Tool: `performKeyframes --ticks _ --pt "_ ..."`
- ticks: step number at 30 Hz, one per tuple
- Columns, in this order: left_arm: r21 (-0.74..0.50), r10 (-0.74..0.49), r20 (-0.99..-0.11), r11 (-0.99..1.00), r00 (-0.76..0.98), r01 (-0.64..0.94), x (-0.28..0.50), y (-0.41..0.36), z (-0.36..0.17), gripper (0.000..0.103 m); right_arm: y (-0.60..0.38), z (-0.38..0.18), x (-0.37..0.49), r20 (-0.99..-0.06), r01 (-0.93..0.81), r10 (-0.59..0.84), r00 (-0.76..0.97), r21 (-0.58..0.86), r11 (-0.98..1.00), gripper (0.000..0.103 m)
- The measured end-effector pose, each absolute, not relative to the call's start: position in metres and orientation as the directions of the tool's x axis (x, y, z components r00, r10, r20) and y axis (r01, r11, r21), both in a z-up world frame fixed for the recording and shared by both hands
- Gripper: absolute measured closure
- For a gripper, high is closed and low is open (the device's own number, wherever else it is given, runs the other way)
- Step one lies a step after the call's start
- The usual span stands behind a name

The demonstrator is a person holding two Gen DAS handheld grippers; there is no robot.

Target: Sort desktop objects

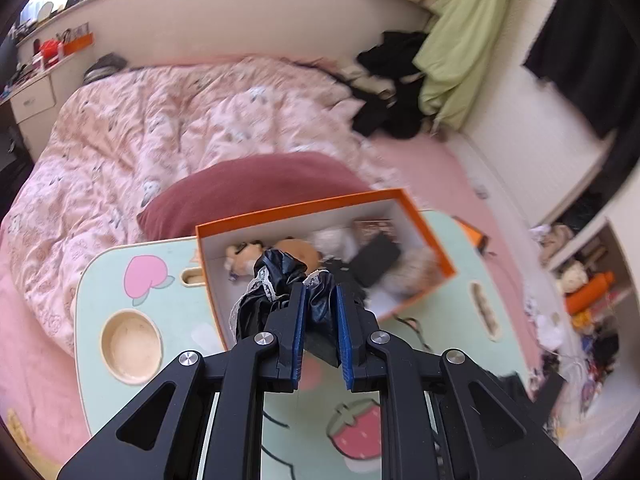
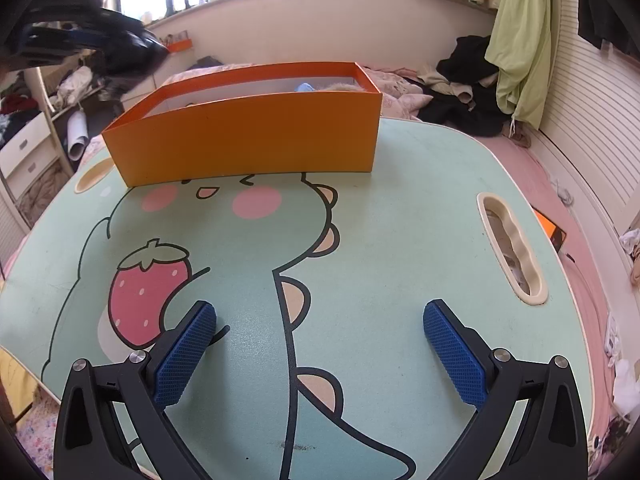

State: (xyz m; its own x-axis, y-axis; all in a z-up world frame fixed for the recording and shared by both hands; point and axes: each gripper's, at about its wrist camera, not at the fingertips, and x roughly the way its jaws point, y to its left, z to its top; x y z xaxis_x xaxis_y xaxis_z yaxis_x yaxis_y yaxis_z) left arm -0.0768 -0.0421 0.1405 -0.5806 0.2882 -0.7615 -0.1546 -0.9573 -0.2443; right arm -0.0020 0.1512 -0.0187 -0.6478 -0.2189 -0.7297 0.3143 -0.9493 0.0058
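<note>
My left gripper (image 1: 318, 300) is shut on a black scrunchie with white lace trim (image 1: 276, 280) and holds it in the air above the near edge of the orange box (image 1: 304, 206). The box holds a plush toy (image 1: 248, 254), a black flat item (image 1: 376, 260) and other small things. In the right wrist view the orange box (image 2: 248, 136) stands at the far side of the mint cartoon lap table (image 2: 400, 240), and the left gripper with the scrunchie (image 2: 124, 52) shows blurred at top left. My right gripper (image 2: 320, 340) is open and empty, low over the table.
The table stands on a bed with a pink quilt (image 1: 160, 120) and a dark red pillow (image 1: 248, 188). The table has a round cup recess (image 1: 130, 344) and a slot handle (image 2: 512, 248). Clothes (image 2: 472, 92) pile at the back right.
</note>
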Motion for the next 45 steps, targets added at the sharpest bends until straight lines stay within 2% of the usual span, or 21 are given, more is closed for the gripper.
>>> performKeyframes --ticks 3,5,9,10,12,13,14,16,19,22,24,25,45 --pt "-0.252 0.312 -0.768 -0.950 -0.559 -0.185 -0.056 -0.036 0.121 0.086 0.151 -0.019 -0.002 -0.730 0.314 -0.219 -0.648 0.006 -0.949 0.000" --pt "-0.261 0.328 -0.786 -0.944 -0.525 -0.199 -0.052 -0.031 0.096 0.079 0.150 -0.019 -0.002 -0.730 0.315 -0.219 -0.648 0.005 -0.949 0.000" --pt "-0.234 0.270 -0.782 -0.963 -0.562 -0.137 -0.044 -0.032 0.066 0.079 0.148 -0.019 -0.001 -0.729 0.315 -0.220 -0.648 0.007 -0.949 0.000" --pt "-0.240 0.261 -0.763 -0.964 -0.591 -0.115 -0.037 -0.037 0.065 0.075 0.148 -0.019 -0.001 -0.729 0.315 -0.220 -0.648 0.006 -0.949 0.000" --pt "-0.255 0.246 -0.727 -0.964 -0.641 -0.082 -0.021 -0.046 0.063 0.044 0.147 -0.018 -0.001 -0.729 0.314 -0.219 -0.648 0.005 -0.949 0.000" --pt "-0.251 0.234 -0.716 -0.966 -0.657 -0.070 -0.012 -0.048 0.060 0.018 0.146 -0.018 -0.001 -0.729 0.314 -0.219 -0.648 0.006 -0.949 0.000" --pt "-0.242 0.221 -0.705 -0.968 -0.674 -0.064 -0.002 -0.048 0.057 0.015 0.146 -0.018 -0.001 -0.730 0.314 -0.219 -0.648 0.006 -0.949 0.000" --pt "-0.195 0.196 -0.700 -0.978 -0.687 -0.081 0.014 -0.041 0.047 0.015 0.146 -0.018 -0.002 -0.729 0.314 -0.219 -0.648 0.006 -0.949 0.000" --pt "-0.111 0.160 -0.738 -0.987 -0.655 -0.116 0.023 -0.023 0.028 0.015 0.147 -0.019 -0.002 -0.729 0.315 -0.219 -0.648 0.006 -0.949 0.000" --pt "-0.078 0.133 -0.777 -0.990 -0.615 -0.116 0.017 -0.010 0.008 0.015 0.147 -0.019 -0.003 -0.729 0.315 -0.220 -0.648 0.007 -0.949 0.000" --pt "-0.002 0.053 -0.766 -0.997 -0.640 -0.080 0.017 -0.002 0.001 0.013 0.147 -0.019 -0.003 -0.728 0.316 -0.220 -0.649 0.005 -0.949 0.000" --pt "0.009 0.039 -0.768 -0.997 -0.639 -0.073 0.017 0.001 -0.003 0.002 0.148 -0.019 -0.004 -0.728 0.316 -0.221 -0.649 0.006 -0.949 0.000" --pt "-0.001 0.054 -0.762 -0.997 -0.645 -0.082 0.022 0.000 -0.007 0.000 0.154 -0.017 -0.006 -0.745 0.321 -0.214 -0.632 0.000 -0.947 0.000"
